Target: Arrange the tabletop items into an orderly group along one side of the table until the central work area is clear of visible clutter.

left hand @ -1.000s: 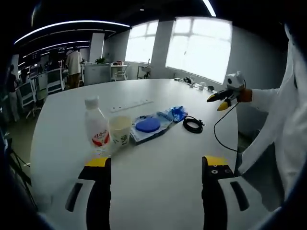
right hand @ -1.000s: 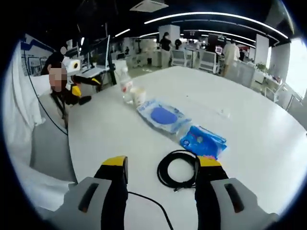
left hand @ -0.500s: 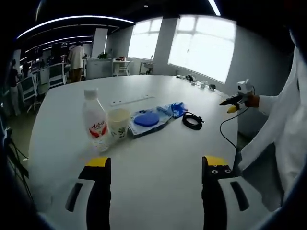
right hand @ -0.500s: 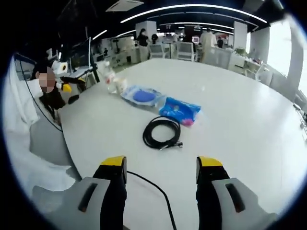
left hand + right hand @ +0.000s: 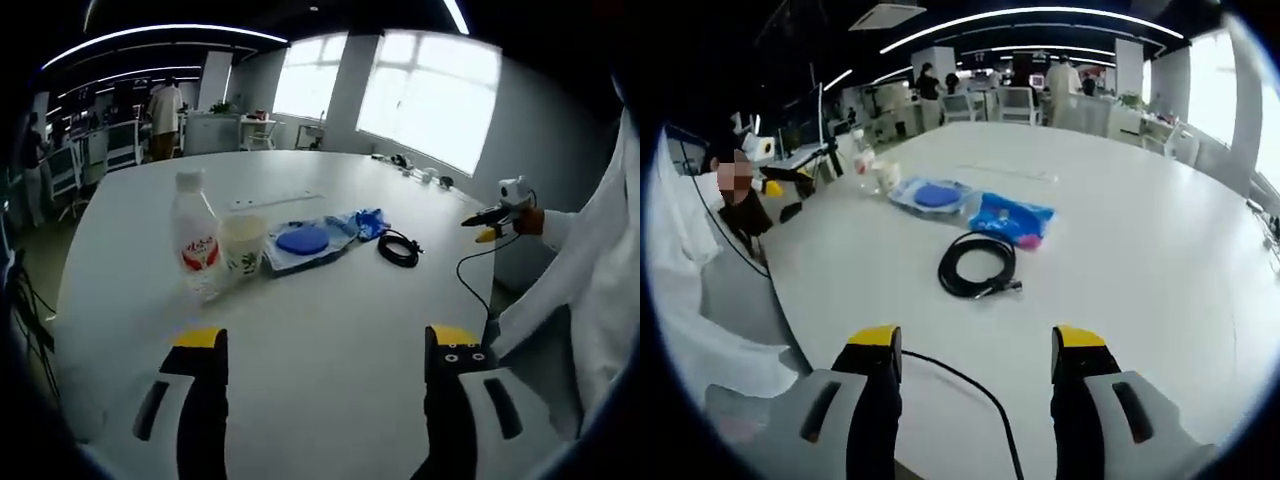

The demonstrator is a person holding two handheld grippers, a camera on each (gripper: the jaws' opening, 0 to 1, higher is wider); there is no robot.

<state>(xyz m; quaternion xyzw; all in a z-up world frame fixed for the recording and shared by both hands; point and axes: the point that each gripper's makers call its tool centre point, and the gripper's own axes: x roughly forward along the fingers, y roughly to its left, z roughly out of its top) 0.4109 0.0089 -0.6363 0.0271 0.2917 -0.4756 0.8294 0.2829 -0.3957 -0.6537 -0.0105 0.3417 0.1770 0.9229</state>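
Observation:
A row of items lies on the round white table (image 5: 330, 330). In the left gripper view stand a white bottle with a red label (image 5: 195, 236), a paper cup (image 5: 243, 246), a clear pack with a blue disc (image 5: 303, 241), a blue bag (image 5: 366, 223) and a coiled black cable (image 5: 400, 249). My left gripper (image 5: 325, 352) is open, well short of them. The other gripper (image 5: 495, 213) shows at the right, held by a hand. In the right gripper view the coiled cable (image 5: 975, 265) lies ahead of my open right gripper (image 5: 976, 348), then the blue bag (image 5: 1011, 217), the disc pack (image 5: 932, 194), the cup (image 5: 886, 176) and the bottle (image 5: 859, 160).
A white power strip (image 5: 274, 200) lies beyond the row. Small items (image 5: 420, 178) sit at the far table edge by the windows. A person in white (image 5: 685, 250) stands at the table's edge. A thin black wire (image 5: 965, 385) runs between the right jaws. Desks, chairs and people fill the background.
The right gripper has drawn back from the coiled cable, which now lies farther ahead. The left view shifted slightly; the items on the table have not moved.

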